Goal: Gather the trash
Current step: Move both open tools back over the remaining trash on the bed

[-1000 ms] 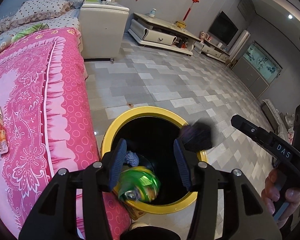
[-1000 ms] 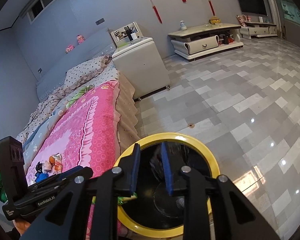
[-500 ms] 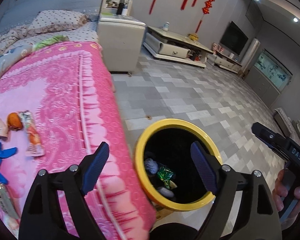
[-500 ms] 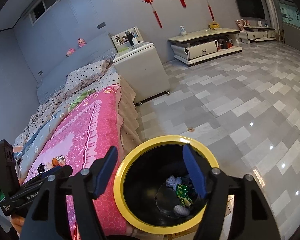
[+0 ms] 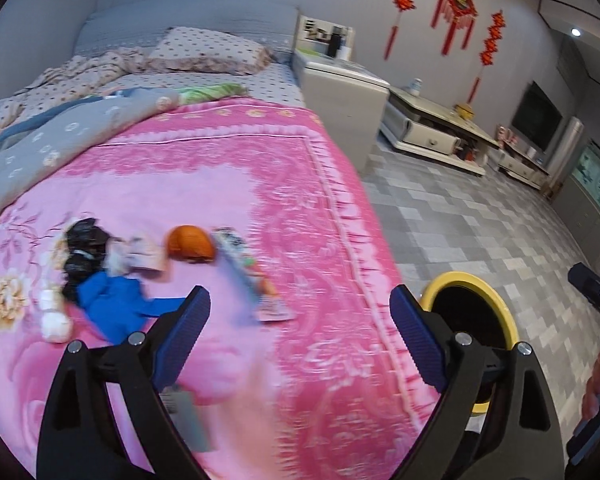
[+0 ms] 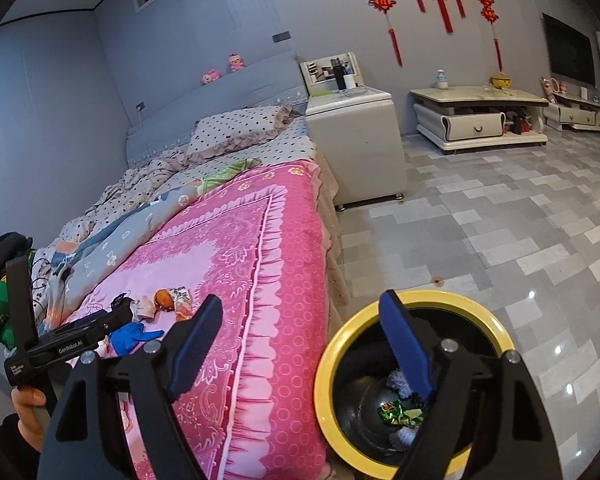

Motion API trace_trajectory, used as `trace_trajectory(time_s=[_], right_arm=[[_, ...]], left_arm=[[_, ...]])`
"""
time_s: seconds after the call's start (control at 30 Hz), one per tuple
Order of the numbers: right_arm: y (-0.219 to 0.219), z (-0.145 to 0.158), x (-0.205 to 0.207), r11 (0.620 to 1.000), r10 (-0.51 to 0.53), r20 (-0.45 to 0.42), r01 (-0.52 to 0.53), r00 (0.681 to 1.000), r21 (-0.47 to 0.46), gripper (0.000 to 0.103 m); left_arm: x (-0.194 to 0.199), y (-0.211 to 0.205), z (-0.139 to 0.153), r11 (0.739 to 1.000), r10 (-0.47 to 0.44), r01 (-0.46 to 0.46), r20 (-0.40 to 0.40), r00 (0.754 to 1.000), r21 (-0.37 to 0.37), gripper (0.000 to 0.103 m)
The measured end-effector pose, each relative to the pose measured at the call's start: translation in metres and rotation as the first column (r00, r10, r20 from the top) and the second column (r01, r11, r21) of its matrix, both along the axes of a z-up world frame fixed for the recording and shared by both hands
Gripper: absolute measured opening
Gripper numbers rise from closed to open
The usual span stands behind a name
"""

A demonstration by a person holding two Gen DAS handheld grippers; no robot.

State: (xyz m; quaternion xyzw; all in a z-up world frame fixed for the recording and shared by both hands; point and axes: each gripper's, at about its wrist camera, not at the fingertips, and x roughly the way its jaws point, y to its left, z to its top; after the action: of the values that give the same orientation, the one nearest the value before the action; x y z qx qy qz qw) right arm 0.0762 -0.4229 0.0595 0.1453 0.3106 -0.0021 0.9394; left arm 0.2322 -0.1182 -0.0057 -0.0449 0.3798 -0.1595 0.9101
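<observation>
- The step in hand is judged to be the return from the round black bin with the yellow rim (image 6: 416, 390) to the litter left on the bed's pink flowered blanket (image 5: 300, 200); a green foil wrapper (image 6: 400, 416) and white scraps are seen lying inside the bin.
- The left claw (image 5: 300, 332) is held wide apart over the blanket with nothing between its blue pads; its jaws have just been opening.
- The right claw (image 6: 300, 344) is likewise spread and empty, one pad over the blanket edge and one over the bin; its jaws have also just been opening.
- The remaining trash is grouped on the blanket: an orange rounded piece (image 5: 190, 244), a flat printed snack wrapper (image 5: 256, 276), a crumpled blue glove-like piece (image 5: 116, 300), black crumpled plastic (image 5: 80, 252) and white wads (image 5: 54, 320).
- The next move is judged to call for a lowering of one claw around a single piece, then a closing.
- "GenRobot.AI" is read on the left claw's body in the right wrist view; the wrapper's print is too blurred to be read.
</observation>
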Motion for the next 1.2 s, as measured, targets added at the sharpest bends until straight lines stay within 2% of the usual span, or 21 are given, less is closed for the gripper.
trace_trajectory(time_s=[0.27, 0.63, 0.9, 1.2], right_arm=[[0.066, -0.001, 0.042, 0.991, 0.127, -0.021, -0.128, 0.992, -0.028, 0.077], [0.141, -0.023, 0.093, 0.967, 0.238, -0.081, -0.243, 0.968, -0.069, 0.077], [0.177, -0.048, 0.131, 0.952, 0.250, -0.123, -0.267, 0.960, -0.147, 0.077], [0.199, -0.089, 0.163, 0.941, 0.256, -0.197, -0.290, 0.946, -0.173, 0.077]], left_arm=[[0.011, 0.099, -0.010, 0.986, 0.164, -0.164, -0.004, 0.986, 0.044, 0.087], [0.019, 0.193, -0.034, 0.940, 0.337, -0.334, -0.033, 0.941, 0.074, 0.087], [0.029, 0.230, -0.061, 0.909, 0.413, -0.407, -0.073, 0.908, 0.088, 0.087], [0.047, 0.242, -0.091, 0.896, 0.442, -0.433, -0.124, 0.888, 0.097, 0.087]])
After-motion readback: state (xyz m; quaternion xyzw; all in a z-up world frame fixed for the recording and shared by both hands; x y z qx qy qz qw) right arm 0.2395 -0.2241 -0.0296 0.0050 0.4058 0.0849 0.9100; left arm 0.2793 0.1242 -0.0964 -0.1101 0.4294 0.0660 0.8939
